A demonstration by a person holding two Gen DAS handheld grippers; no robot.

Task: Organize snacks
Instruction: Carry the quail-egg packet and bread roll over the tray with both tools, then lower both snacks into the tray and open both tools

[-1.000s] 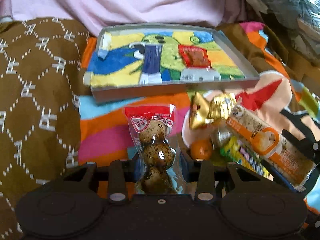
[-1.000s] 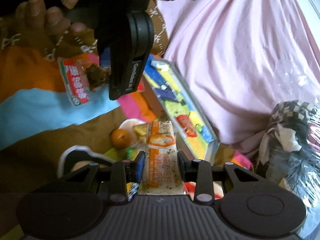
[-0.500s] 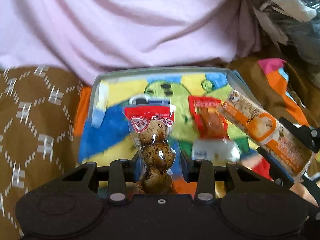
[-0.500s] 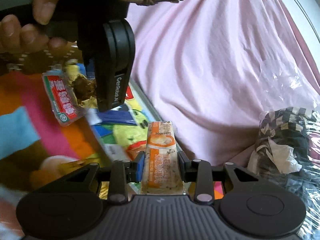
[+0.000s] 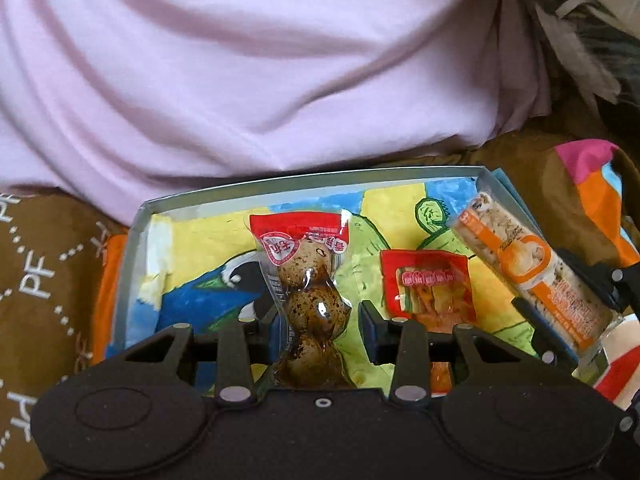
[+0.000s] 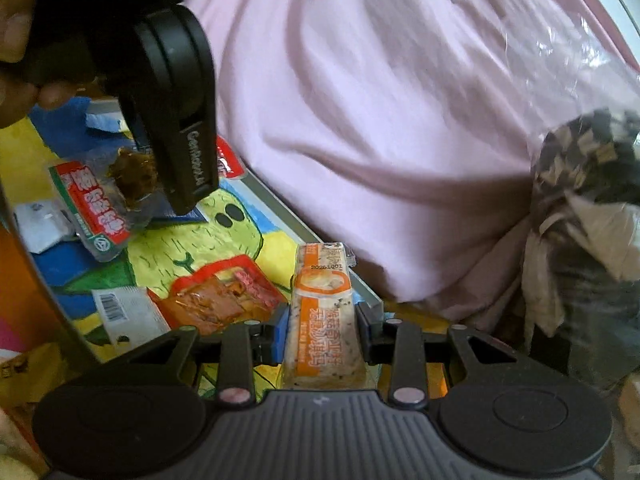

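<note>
Behind everything, pink fabric (image 5: 248, 80) bunched against the tray's far edge; beneath, brown patterned cloth (image 5: 44, 280) off the left edge and striped bright cloth (image 5: 600, 200) past the right. Shallow grey-rimmed tray (image 5: 132, 264) with a painted bird picture on its floor. Left gripper (image 5: 320, 316) over the tray's near edge, pinching a clear packet of speckled eggs (image 5: 308, 280) held upright, red top pointing toward the far edge. Right gripper (image 6: 322, 320) near the tray's right edge, clamped on an orange-and-white snack bar (image 6: 324, 312), above the floor. Small red packet (image 5: 428, 288) lying flat on the floor toward the right edge, between both held snacks. Small white barcoded packet (image 6: 124, 312) flat beside it.
</note>
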